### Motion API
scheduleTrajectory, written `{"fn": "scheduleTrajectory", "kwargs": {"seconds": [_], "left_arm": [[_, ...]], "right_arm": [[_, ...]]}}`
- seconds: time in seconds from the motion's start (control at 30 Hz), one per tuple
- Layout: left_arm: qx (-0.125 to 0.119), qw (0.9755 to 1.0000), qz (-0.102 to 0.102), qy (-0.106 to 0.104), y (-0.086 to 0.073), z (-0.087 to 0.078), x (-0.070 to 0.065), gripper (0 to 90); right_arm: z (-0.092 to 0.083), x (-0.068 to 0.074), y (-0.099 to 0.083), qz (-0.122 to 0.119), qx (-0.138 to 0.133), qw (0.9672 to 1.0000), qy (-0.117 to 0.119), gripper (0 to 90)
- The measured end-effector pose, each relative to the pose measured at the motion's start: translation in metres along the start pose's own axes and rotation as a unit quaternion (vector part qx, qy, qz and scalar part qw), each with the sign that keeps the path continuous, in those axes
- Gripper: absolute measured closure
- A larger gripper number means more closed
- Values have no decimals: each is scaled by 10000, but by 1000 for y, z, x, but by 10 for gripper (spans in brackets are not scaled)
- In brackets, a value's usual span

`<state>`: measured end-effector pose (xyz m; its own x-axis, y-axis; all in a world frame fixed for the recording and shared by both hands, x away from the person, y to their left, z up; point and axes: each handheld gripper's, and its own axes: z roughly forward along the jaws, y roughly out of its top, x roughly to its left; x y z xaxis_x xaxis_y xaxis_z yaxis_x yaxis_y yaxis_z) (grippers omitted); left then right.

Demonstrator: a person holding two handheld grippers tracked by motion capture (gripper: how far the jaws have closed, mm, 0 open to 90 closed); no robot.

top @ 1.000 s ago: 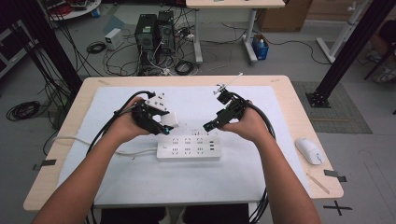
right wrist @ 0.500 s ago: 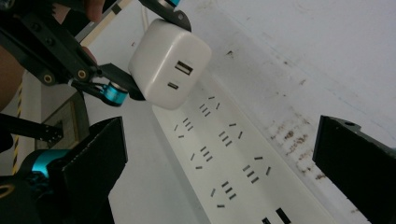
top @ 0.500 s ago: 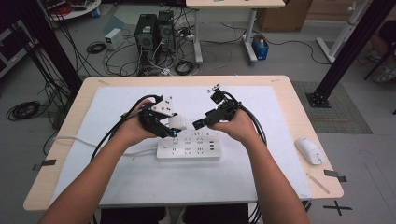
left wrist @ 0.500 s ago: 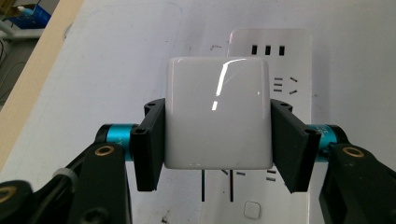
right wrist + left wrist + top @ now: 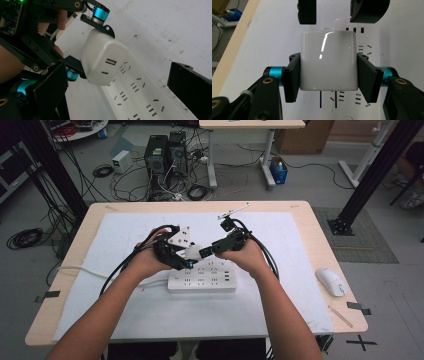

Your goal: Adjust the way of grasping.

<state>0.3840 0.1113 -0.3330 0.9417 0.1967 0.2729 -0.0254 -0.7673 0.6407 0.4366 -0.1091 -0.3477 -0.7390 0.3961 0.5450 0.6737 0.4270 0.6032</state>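
One white USB charger block (image 5: 328, 60) sits pinched between the two black jaws of the left gripper (image 5: 328, 75), a jaw flat against each of its sides. In the right gripper view the block's end face shows two ports — one wider slot above a smaller one — and it hangs just above the near end of the single white power strip (image 5: 140, 97), not plugged in.

The right gripper (image 5: 117, 92) is spread wide, one jaw at each side of its own view, with nothing between them; its tips point at the charger block from close by. In the high view the two grippers meet over the strip's upper edge, the left gripper (image 5: 175, 251) at the left and the right gripper (image 5: 207, 251) facing it.

The power strip (image 5: 201, 281) lies flat on the white mat (image 5: 125, 235) that covers most of the one wooden table (image 5: 325, 235), its cord (image 5: 80, 269) trailing off to the left. One white computer mouse (image 5: 331, 281) rests near the table's right edge — well apart from the strip. Two forearms come in from the bottom, one hand on each gripper.
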Motion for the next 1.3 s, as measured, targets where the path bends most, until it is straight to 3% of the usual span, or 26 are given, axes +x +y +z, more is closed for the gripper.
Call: {"fn": "scheduleTrajectory", "kwargs": {"seconds": [0.67,0.77,0.97,1.17,1.3], "left_arm": [[-94,9998,119,97,10,4,-7,425],[-77,9998,129,111,11,4,-6,425],[-34,9998,172,132,12,6,-7,425],[-5,9997,207,157,13,6,-7,425],[-24,9997,182,166,13,6,-7,425]], "right_arm": [[20,-5,0,397,-215,9976,521,58],[20,-6,-1,409,-232,9975,524,172],[20,-7,-2,460,-276,9966,631,198],[19,-8,-2,527,-362,9945,824,316],[19,-8,-2,576,-344,9937,896,345]]}}
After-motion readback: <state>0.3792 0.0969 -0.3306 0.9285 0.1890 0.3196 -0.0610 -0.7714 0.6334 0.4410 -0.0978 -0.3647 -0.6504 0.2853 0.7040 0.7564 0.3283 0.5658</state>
